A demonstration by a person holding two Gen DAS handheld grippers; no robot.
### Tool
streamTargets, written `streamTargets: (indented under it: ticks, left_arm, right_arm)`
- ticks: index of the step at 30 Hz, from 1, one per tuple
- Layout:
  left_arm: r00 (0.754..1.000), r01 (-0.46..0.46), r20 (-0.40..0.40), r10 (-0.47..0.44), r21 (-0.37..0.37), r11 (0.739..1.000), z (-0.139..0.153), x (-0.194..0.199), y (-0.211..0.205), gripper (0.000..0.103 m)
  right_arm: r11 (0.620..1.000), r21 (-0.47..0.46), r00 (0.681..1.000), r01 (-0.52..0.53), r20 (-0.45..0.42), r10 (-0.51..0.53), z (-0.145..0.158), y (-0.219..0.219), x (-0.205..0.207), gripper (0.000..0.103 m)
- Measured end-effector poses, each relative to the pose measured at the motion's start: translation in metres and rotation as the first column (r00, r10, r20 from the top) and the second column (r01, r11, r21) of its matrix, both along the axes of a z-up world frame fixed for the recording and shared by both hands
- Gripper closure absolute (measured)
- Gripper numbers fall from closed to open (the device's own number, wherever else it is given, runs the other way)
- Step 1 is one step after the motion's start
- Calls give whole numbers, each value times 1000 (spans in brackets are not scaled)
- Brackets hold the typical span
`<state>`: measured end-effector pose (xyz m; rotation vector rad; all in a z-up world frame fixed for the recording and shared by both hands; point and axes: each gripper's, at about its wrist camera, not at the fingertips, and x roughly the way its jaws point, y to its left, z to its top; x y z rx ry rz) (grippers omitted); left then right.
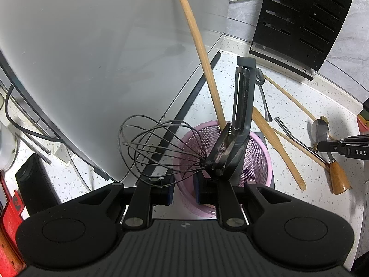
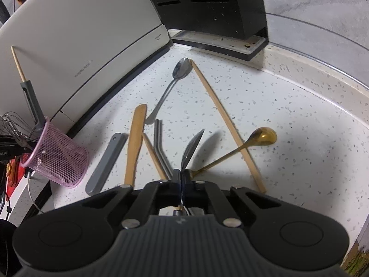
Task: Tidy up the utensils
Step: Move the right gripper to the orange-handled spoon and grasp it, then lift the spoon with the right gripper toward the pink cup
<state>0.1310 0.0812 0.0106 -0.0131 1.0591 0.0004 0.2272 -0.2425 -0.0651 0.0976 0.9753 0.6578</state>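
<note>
On a speckled white countertop (image 2: 265, 106), the right gripper (image 2: 181, 182) is pressed together on a small silver spoon (image 2: 192, 147), its bowl raised off the surface and casting a shadow. Around it lie a gold spoon (image 2: 263, 136), a long wooden chopstick (image 2: 221, 113), a wooden spatula (image 2: 135, 143), a bent metal straw (image 2: 160, 143), a grey handle (image 2: 108, 161) and a larger silver spoon (image 2: 182, 68). The left gripper (image 1: 183, 194), jaws narrowly apart, pinches the rim of the pink mesh utensil cup (image 1: 256, 154), which holds a wire whisk (image 1: 159, 147), a grey peeler (image 1: 244, 97) and a wooden stick (image 1: 200, 53). A black knife block (image 1: 299, 16) stands behind.
</note>
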Motion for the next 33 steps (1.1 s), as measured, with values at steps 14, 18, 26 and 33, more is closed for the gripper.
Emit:
streamTargets:
  ticks: [14,18,26,33]
  left_arm:
    - [1000,2,-3,-2,6,1000,-1,1,-1,83]
    - [1000,3,-3,-3,4,1000,-1,1,-1,83]
    - [1000,1,-5,-1,3,1000,-2,1,-2,84]
    - [1000,-2,-9,3,3,1000,-2,2,-2,84]
  right_arm:
    - [999,38,999,-13,51,11,20,2,-8,103]
    - [998,52,997,-26,76,22,29,8,-11,103]
    - [996,76,987,-50,155,38,54,26,-19,103]
    - [985,152,965,-83,259,42,86,50,-31,103]
